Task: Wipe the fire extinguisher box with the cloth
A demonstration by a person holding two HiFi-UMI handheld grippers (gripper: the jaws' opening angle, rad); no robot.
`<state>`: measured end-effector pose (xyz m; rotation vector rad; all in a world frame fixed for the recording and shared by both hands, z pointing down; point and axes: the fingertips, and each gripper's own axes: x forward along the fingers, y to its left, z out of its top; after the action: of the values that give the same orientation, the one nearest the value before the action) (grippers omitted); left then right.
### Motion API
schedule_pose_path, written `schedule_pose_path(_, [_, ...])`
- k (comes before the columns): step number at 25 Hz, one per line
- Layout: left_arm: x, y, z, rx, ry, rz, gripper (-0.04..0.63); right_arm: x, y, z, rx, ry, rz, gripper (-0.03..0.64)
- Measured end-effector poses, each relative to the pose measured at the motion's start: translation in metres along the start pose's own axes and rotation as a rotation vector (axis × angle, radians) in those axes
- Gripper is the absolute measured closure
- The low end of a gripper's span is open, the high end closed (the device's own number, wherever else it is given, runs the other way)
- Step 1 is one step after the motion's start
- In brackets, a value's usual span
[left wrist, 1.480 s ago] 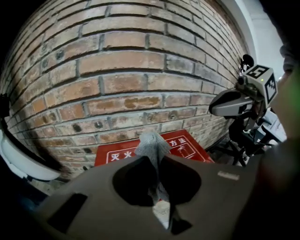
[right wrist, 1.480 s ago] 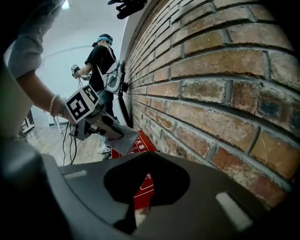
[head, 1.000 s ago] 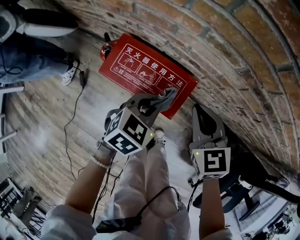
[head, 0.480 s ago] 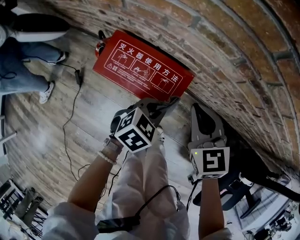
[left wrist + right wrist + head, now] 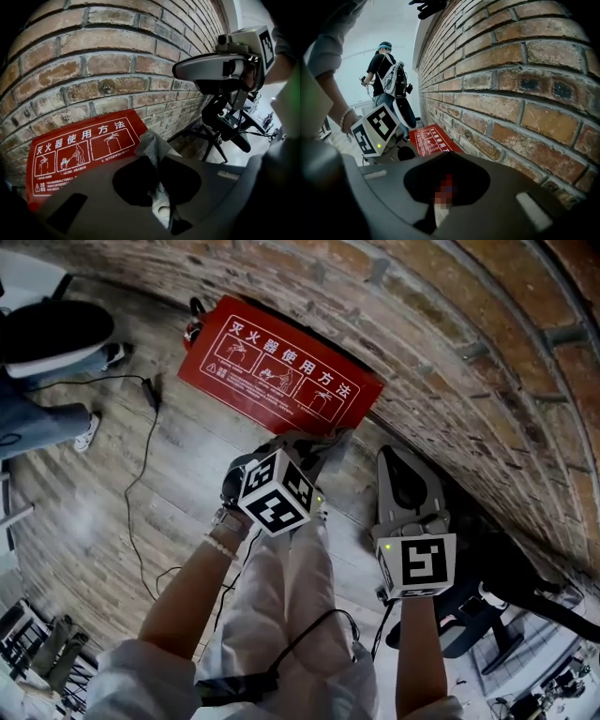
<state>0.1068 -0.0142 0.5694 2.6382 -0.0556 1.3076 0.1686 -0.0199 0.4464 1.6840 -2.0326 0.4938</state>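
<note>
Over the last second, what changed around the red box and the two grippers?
The left gripper, shut on the cloth, drew back toward the person. The cloth lay over the near corner of the red box and now sits off it. The right gripper stayed shut and empty beside the brick wall. The box stayed against the wall.

Most of the cloth is buried between the fingers of the left gripper; only a grey fold pokes out past the tips.

Beyond those tips is the fire extinguisher box. Its lower edge is hidden behind the gripper body, and its small print is too fine to read.

A red-and-black item sits at the box's end farthest from the fingers. It is mostly hidden, kind unclear.

A person stands well left of the fingers, cut off by the frame edge, with only legs and a shoe showing.
</note>
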Motion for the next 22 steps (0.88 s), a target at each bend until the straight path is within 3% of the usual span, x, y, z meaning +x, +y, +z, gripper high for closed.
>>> schedule_pose_path(22, [0.000, 0.017, -0.010, -0.014, 0.011, 0.025, 0.581, 0.010, 0.006, -0.002, -0.010, 0.010, 0.023, 0.607])
